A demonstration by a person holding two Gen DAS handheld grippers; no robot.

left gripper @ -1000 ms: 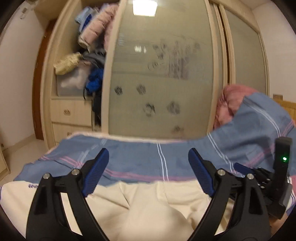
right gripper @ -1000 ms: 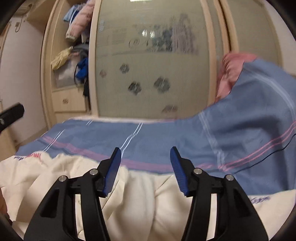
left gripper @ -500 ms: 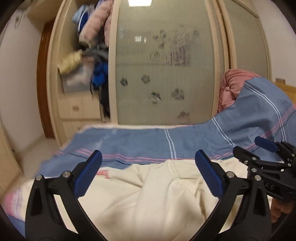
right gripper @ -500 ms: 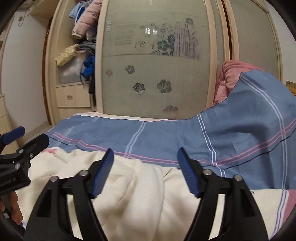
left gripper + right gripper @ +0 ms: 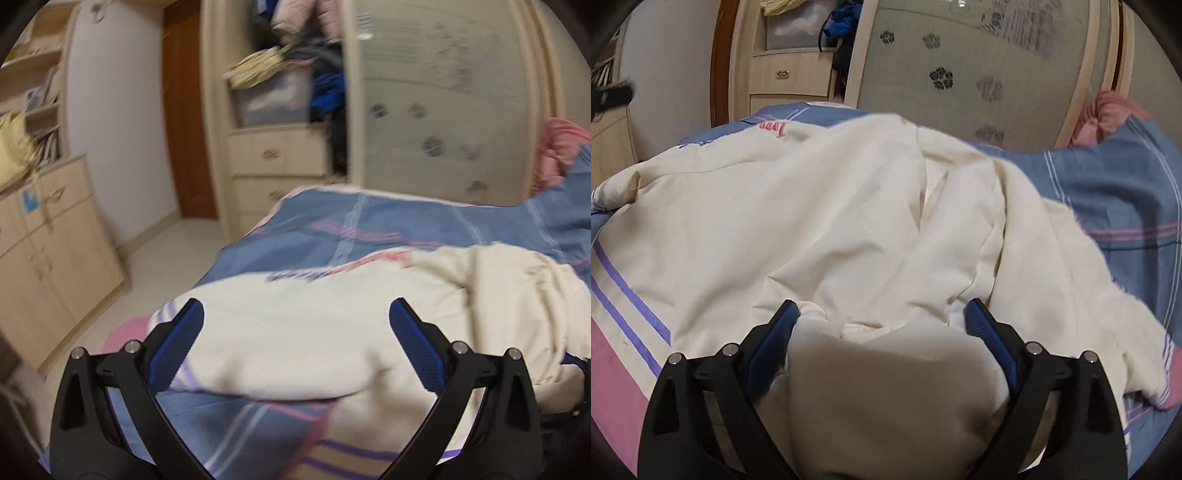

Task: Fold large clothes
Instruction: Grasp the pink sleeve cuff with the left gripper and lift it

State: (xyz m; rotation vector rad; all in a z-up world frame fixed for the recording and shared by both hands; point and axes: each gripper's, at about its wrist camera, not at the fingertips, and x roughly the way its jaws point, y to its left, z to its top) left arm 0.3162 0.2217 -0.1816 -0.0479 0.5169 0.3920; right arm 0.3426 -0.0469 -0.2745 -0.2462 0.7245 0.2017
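A: Entry, left wrist view. Where is the garment?

B: The cream garment (image 5: 314, 332) lies spread on the bed, over a blue striped bedsheet (image 5: 388, 221). The picture is blurred. Purple and pink stripes run along the cloth's near edge.

A: State of the left gripper (image 5: 295, 332)?

B: Jaws wide apart, nothing between them. The blue pads (image 5: 177, 343) stand over the cream cloth near its left edge. I cannot tell whether they touch it.

A: Right wrist view?

B: The right gripper (image 5: 881, 325) also has its jaws spread. A bulging fold of the cream garment (image 5: 849, 221) fills the gap between the blue pads (image 5: 988, 332). The cloth looks to touch both pads, but the jaws are not closed on it.

A: Lay of the cloth there?

B: Rumpled, with deep creases running away from the gripper. Purple stripes (image 5: 624, 299) and a pink band sit at its left edge. Pink lettering (image 5: 774, 127) shows at the far edge.

A: Surroundings?

B: A wardrobe with a frosted sliding door (image 5: 960, 55) bearing flower prints stands behind the bed. Left of that, open shelves hold piled clothes (image 5: 306, 55) above drawers (image 5: 277, 155). A pink pillow (image 5: 1108, 114) sits at the right, partly under the blue sheet (image 5: 1126, 184). A low cabinet (image 5: 44, 240) stands at far left.
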